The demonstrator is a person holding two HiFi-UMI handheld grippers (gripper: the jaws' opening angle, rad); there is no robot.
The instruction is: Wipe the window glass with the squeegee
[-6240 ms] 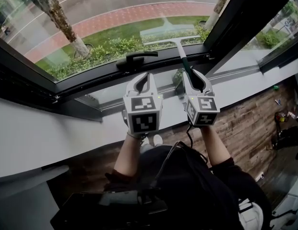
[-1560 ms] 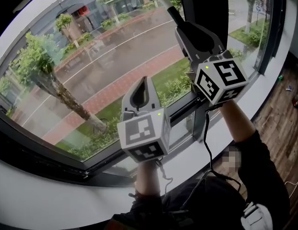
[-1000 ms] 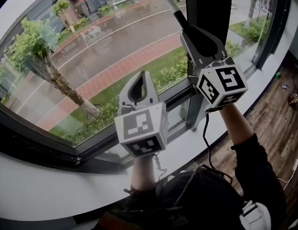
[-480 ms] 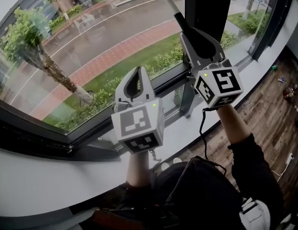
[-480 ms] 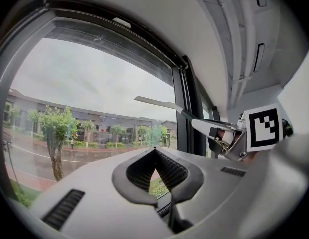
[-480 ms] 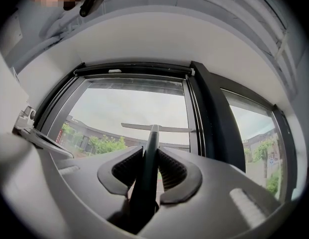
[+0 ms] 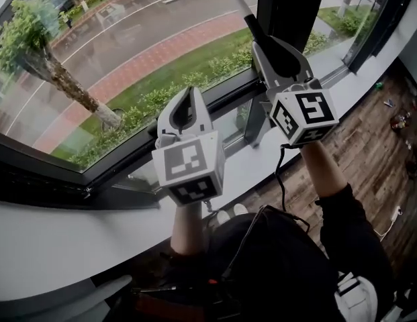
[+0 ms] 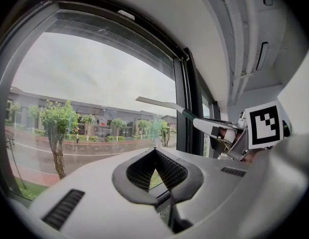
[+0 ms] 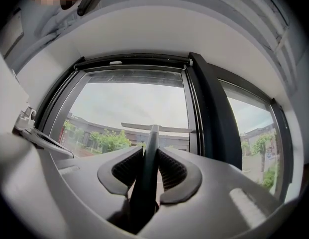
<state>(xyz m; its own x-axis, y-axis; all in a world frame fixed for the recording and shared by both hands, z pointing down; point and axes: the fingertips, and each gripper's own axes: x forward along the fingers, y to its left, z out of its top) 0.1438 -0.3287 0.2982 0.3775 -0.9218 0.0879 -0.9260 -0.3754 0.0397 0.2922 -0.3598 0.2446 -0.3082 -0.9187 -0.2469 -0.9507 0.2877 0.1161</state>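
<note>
**Right gripper** (image 9: 150, 156): nearest the viewer and left of the mullion (image 9: 214, 118). Its jaws are clamped on the dark handle of the squeegee (image 9: 149, 176), which runs straight out between them, up and away toward the pane.

**Left gripper** (image 8: 155, 153): further left of the mullion and lower. Its jaws are drawn together at the tips with nothing between them, and it is well apart from the squeegee. The right gripper is therefore the only one placed to work the squeegee.

**Blade** (image 9: 156, 128): a pale bar at the far end of the handle. Its long axis lies crosswise to the handle and about level, and its right end comes near the mullion.

**Glass** (image 7: 127, 52): the large pane left of the mullion, lying beyond the blade and spreading below and to the left of it. Whether the blade edge touches the pane cannot be told.

**Judgement:** the coming stroke depends on keeping the blade level and flat to the pane, then drawing it down or leftward away from the mullion.
</note>
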